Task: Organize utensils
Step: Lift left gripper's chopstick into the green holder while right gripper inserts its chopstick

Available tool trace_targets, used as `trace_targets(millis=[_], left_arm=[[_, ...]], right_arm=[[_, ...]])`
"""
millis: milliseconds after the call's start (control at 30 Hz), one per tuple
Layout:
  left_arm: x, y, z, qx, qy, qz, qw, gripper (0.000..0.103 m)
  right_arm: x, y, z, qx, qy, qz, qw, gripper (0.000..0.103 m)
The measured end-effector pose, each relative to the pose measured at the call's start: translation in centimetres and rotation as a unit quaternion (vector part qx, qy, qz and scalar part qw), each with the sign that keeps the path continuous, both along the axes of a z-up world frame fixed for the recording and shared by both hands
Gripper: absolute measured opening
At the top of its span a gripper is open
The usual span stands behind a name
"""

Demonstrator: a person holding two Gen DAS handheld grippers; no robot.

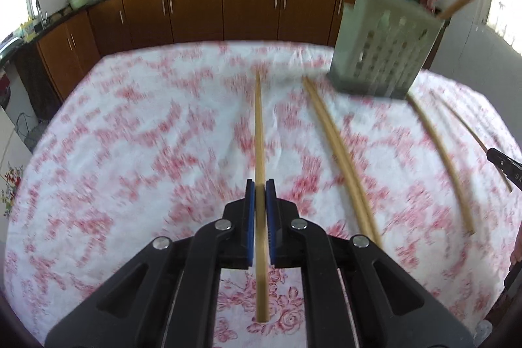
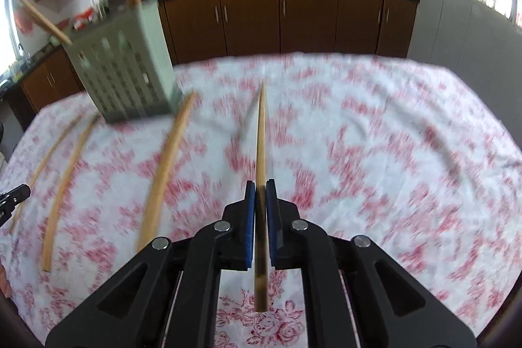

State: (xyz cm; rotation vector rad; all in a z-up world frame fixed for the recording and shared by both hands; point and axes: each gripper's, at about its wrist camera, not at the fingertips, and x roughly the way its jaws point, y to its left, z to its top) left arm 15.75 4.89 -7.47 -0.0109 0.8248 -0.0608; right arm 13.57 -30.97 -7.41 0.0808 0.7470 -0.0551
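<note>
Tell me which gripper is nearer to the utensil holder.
Hard to call; neither is clearly nearer. The utensil holder stands ahead and right of the left gripper, and ahead and left of the right gripper. Each grips a chopstick.

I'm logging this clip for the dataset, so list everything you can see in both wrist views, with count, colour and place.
Slotted plastic utensil holder: one, grey-green, far side of table, chopsticks standing in it.
Loose wooden chopsticks: about four, tan, lying on the cloth near the holder; blur hides the exact count.
Held wooden chopsticks: two, tan, one per gripper.
Floral tablecloth: one, white and pink, covering table.
Kitchen cabinets: brown, along back wall.
Left gripper: black, blue pads, shut on a chopstick.
Right gripper: same, shut on a chopstick.
</note>
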Motion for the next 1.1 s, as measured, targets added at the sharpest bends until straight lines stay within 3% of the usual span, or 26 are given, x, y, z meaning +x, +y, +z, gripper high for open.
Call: trace_targets(millis=[267, 567, 800, 1100], left_arm=[[-1.2, 0.9, 8.7, -0.043, -0.107, 0.009, 0.9932, 0.008], [-1.8, 0.0, 15.6, -0.055, -0.170, -0.026, 0.9835, 0.008], [-3.0, -3.1, 19.5, -0.068, -0.206, -0.079, 0.9730, 0.008], [-1.6, -5.8, 22.9, -0.088, -0.264, -0.075, 0.9576, 0.008]], right_arm=[[-1.7, 0.1, 6.8, 0.006, -0.100, 0.000, 0.995, 0.008], [-2.1, 0.6, 12.4, 0.032, -0.174, 0.029, 0.984, 0.008], [-2.7, 2.4, 17.8, 0.082, -0.250, 0.071, 0.962, 0.008], [-1.1, 4.8, 21.2, 0.091, -0.341, 0.080, 0.932, 0.008]])
